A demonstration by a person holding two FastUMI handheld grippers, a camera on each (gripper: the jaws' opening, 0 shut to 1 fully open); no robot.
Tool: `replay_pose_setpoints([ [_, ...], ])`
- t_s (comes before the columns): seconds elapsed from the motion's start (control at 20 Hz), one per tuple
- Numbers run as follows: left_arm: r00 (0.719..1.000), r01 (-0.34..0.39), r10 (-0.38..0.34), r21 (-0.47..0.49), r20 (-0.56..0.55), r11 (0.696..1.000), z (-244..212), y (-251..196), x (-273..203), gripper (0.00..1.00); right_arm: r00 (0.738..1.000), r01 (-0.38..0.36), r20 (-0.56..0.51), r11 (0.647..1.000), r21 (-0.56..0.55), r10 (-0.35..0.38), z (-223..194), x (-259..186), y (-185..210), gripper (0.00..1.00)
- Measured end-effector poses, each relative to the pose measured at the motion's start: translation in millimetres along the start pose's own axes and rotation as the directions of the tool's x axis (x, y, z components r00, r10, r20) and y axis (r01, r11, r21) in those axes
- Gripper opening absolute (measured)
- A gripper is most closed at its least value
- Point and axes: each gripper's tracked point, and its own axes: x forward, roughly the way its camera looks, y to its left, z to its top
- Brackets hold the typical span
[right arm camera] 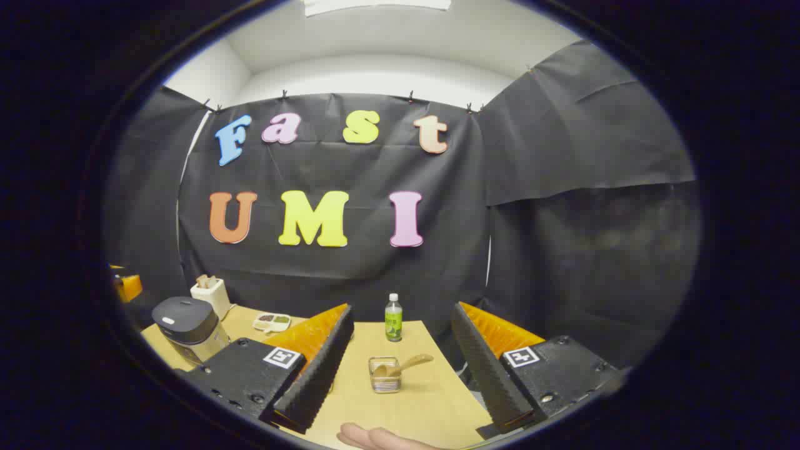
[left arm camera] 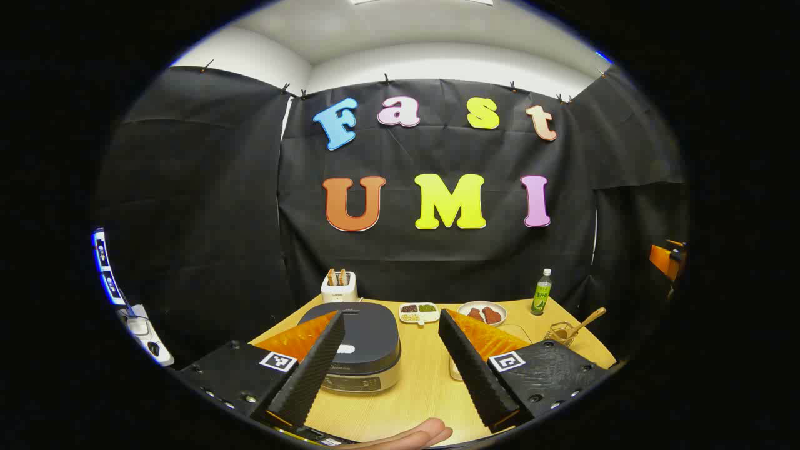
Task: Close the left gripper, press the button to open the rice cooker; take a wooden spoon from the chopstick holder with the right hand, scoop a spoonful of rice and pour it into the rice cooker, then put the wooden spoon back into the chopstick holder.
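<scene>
Thumb: at the bottom edge of the left gripper view your fingertip shows, nearest the lens; another fingertip shows at the bottom of the right gripper view.
Left gripper: your left gripper has its fingers spread wide with nothing between them. It hangs above the table, apart from everything.
Right gripper: your right gripper is just as wide open and holds nothing.
Cooker: the rice cooker sits just ahead of your left gripper, partly behind its left finger, with its lid down. In the right gripper view it stands far to the left.
Button: the pale button is on the lid's near part, untouched.
Spoon: the wooden spoon leans in the holder, handle tilted up to the right, framed between your right gripper's fingers. In the left gripper view it is at the table's right side.
Rice: you cannot tell from these views where the rice lies.
Bottle: a green bottle stands upright beyond the holder.
Back row: a toaster, a divided dish and a plate stand behind the cooker.
</scene>
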Motion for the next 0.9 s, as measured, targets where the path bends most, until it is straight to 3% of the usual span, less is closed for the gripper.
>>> replay_pose_setpoints([
  [0.05, 1.0, -0.001, 0.001, 0.002, 0.006, 1.0, 2.5, 1.2, 0.0, 0.96, 1.0, -0.005, -0.004, 1.0, 0.001, 0.005, 0.0, 0.4, 0.3, 1.0],
  [0.9, 0.999, 0.039, -0.039, -0.018, 0.032, 0.999, 10.3, 2.4, -2.5, 0.96, 1.0, -0.018, -0.026, 1.0, 0.013, 0.018, -6.8, 3.4, -5.3, 1.0],
])
